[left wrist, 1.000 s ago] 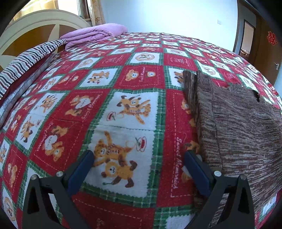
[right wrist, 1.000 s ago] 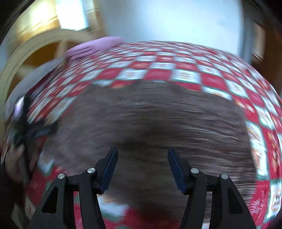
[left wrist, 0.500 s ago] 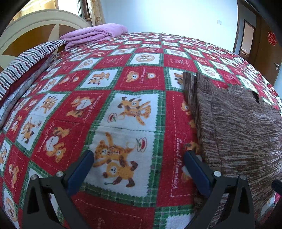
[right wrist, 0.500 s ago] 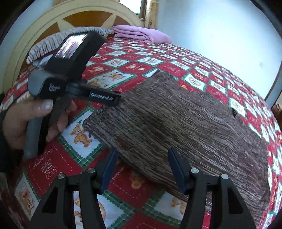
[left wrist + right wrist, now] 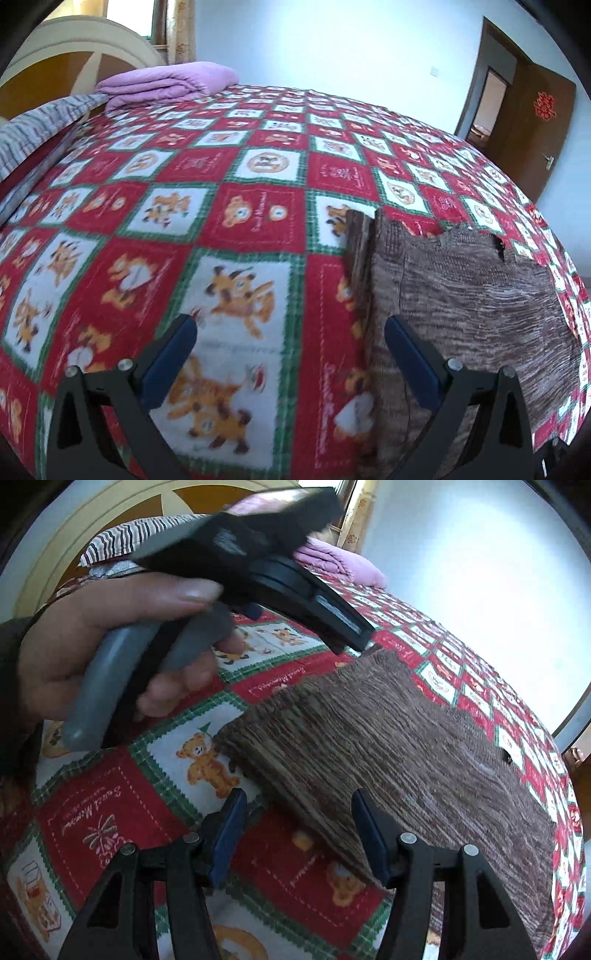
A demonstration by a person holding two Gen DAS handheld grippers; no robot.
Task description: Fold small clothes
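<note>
A brown knitted garment (image 5: 461, 295) lies flat on the bear-patterned bedspread (image 5: 240, 206), folded into a rough rectangle. My left gripper (image 5: 291, 343) stands open above the bedspread; its right finger (image 5: 406, 347) is over the garment's left edge and nothing is between the jaws. In the right wrist view the garment (image 5: 388, 746) fills the middle. My right gripper (image 5: 299, 819) is open at its near edge, and that edge runs between the fingers without being pinched. A hand (image 5: 110, 646) holding the left tool's grey handle hovers at upper left, above the garment's far left corner.
A folded purple blanket (image 5: 166, 83) and a striped cloth (image 5: 33, 125) lie at the head of the bed by the curved headboard (image 5: 74, 40). A brown door (image 5: 535, 122) stands open at the far right. Bare bedspread stretches left of the garment.
The right gripper swung left across the garment to its near left edge, closer to the left tool. The left gripper rose and tipped up, showing more of the room.
</note>
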